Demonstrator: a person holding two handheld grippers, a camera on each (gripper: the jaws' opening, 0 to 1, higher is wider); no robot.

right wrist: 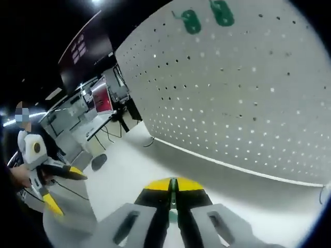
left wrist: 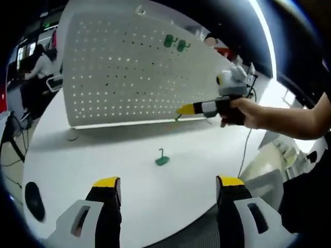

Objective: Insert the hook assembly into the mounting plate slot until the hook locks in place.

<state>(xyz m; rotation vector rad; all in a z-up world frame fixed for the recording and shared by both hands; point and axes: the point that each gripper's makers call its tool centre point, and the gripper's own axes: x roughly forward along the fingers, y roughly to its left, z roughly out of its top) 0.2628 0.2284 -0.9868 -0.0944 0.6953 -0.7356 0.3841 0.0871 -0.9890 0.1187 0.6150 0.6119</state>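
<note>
Left gripper (left wrist: pixel 168 186): black fingers with yellow tips on grey housings, rising from the bottom of the left gripper view; set wide apart, nothing between them.
Left gripper, seen from the other side (right wrist: pixel 58 188): at the left edge of the right gripper view; yellow-tipped fingers splayed, grey body held in a hand at the view's edge.
Right gripper (right wrist: pixel 172 192): yellow-tipped fingers pressed together, only a thin seam between the tips; whether anything is pinched there cannot be told.
Right gripper, seen from the left gripper view (left wrist: pixel 182 109): held level, yellow tip pointing left.
Right hand (left wrist: pixel 243 111): wrapped around the gripper's dark handle.
Right forearm (left wrist: pixel 297 121): bare, extended in from the right edge.
</note>
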